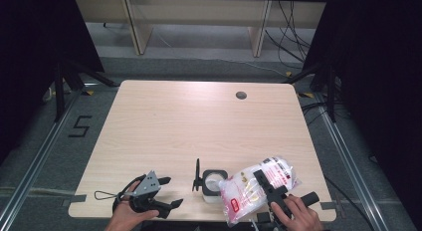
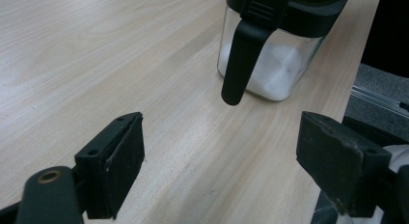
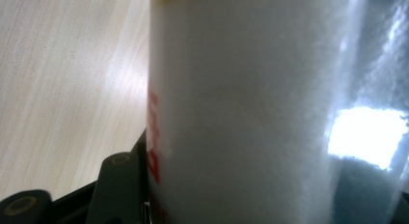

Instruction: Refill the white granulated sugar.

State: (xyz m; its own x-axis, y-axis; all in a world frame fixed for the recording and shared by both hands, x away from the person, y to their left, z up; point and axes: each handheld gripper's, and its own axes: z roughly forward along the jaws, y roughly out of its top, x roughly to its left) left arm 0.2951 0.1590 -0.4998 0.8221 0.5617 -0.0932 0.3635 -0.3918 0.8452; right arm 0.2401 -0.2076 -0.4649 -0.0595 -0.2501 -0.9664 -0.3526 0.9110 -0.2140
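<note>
Evidently the work in hand is the filling of a container from a bag. A clear bag of white granules, printed with red and yellow, is held by the right gripper above the near right part of the desk; the jaws are seen closed across the bag's middle, about half-way in, with the bag bulging past them on both sides. Its long axis is tilted, running from the near left up toward the far right. Just to the left of the bag, almost touching it, stands a clear square container with a black rim, its black lid swung upright on the side away from the bag. The container is thus nearer to the right gripper, and the coming move is judged to turn on bringing the bag's mouth over that opening.

The left gripper is held wide and empty near the desk's front edge, pointing toward the container, well apart from it.

Which end of the bag is open cannot be made out. In the right gripper view the bag blocks the container, and one jaw is hidden behind it.
</note>
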